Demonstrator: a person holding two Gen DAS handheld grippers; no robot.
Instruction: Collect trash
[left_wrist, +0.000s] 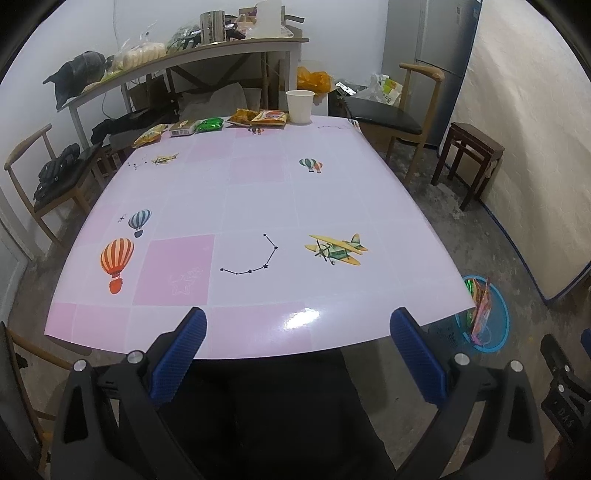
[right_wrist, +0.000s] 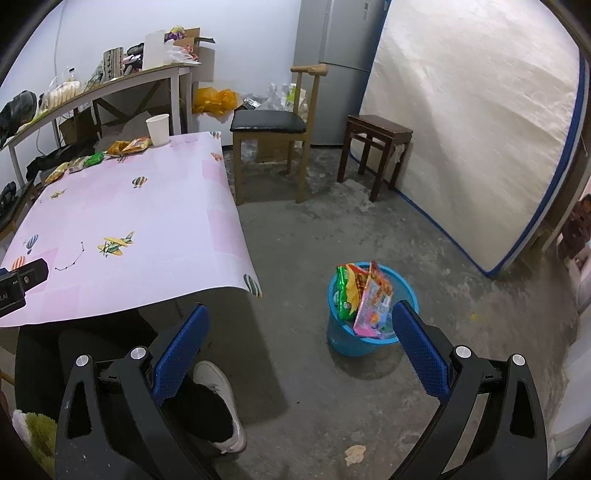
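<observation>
Several snack wrappers lie along the far edge of the pink table (left_wrist: 258, 206): a yellow one (left_wrist: 149, 136), a green one (left_wrist: 209, 124) and orange ones (left_wrist: 258, 117), next to a white paper cup (left_wrist: 300, 106). My left gripper (left_wrist: 298, 325) hangs open over the table's near edge, holding nothing. On the floor to the right of the table stands a blue bin (right_wrist: 369, 338) with wrappers (right_wrist: 364, 299) sticking out. My right gripper (right_wrist: 300, 321) is open and empty above the floor, its right finger in front of the bin.
A black-seated wooden chair (right_wrist: 269, 127) and a dark stool (right_wrist: 376, 147) stand beyond the table. A mattress (right_wrist: 480, 129) leans on the right wall. A cluttered shelf (left_wrist: 177, 59) runs behind the table. A person's white shoe (right_wrist: 221, 398) is below me.
</observation>
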